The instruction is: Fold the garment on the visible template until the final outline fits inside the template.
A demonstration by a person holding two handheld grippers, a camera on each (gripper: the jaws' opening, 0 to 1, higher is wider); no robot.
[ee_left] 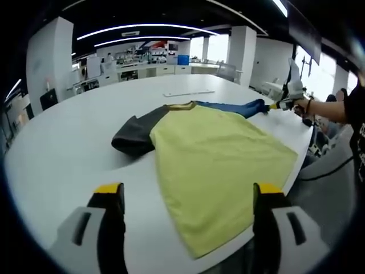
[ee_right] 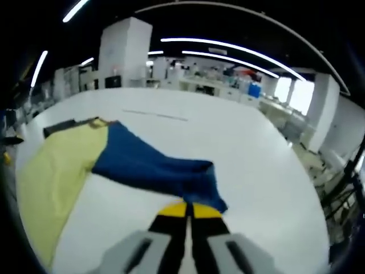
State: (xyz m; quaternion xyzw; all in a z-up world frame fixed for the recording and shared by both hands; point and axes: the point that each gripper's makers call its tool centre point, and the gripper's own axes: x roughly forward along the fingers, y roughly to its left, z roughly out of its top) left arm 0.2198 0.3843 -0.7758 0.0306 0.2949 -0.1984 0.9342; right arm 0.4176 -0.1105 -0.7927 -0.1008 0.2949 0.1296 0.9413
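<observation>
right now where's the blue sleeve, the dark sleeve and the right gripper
blue sleeve (ee_right: 154, 165), right gripper view, mid-sleeve
dark sleeve (ee_left: 134, 137), left gripper view, middle of sleeve
right gripper (ee_right: 186, 210), right gripper view, between its fingers' tips

Your left tongs (ee_left: 188, 200) hang open over the near edge of the desk (ee_left: 63, 148), with bare white top wide open to their left and beyond the shirt (ee_left: 217, 154). The shirt's yellow body lies straight ahead. Your right tongs (ee_right: 188, 210) are closed on the blue sleeve (ee_right: 154, 165); past it the top lies bare to the far edge, crossed by a thin strip (ee_right: 154, 115).
</observation>
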